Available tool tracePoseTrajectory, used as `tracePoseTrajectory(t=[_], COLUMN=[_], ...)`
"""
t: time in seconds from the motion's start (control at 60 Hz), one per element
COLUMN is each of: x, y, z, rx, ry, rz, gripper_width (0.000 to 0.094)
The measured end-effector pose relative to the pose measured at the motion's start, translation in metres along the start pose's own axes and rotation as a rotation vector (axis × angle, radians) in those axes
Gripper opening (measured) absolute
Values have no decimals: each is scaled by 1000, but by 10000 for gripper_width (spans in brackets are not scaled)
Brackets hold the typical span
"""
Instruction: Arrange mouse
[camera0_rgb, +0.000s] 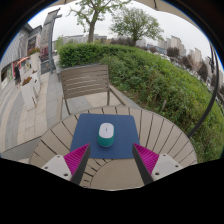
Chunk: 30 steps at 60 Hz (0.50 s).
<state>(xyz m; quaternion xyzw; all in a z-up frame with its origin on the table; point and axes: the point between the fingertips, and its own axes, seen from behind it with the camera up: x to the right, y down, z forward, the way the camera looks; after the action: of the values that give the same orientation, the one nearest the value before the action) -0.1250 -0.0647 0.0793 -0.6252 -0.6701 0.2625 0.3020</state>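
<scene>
A teal and white mouse (106, 134) lies on a blue mouse mat (108, 138) on a round slatted wooden table (160, 135). My gripper (111, 160) is open, its two fingers with pink pads (77, 157) spread wide over the table's near side. The mouse is ahead of the fingers, roughly centred between them, and nothing is held.
A wooden chair (84, 84) stands beyond the table. A green hedge (150, 75) runs along the right. A paved terrace (25, 110) with more furniture lies to the left, buildings and trees beyond.
</scene>
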Motion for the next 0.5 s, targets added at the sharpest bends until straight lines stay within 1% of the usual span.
tracePoseTrajectory(t=[0.067, 0.117, 0.2, 0.283, 0.333, 0.383, 0.5], x=[-2, -7, -1, -5, -10, -11, 4], y=[16, 36, 76, 106, 118, 120, 105], z=[-67, -119, -180, -229, -248, -258, -265], rx=[-20, -47, -130, -170, -175, -160, -109], ry=[-20, -21, -8, 6, 8, 6, 72], rz=[-20, -33, -26, -15, -2, -3, 30], gripper_width=[858, 848, 850, 852, 852, 853, 855])
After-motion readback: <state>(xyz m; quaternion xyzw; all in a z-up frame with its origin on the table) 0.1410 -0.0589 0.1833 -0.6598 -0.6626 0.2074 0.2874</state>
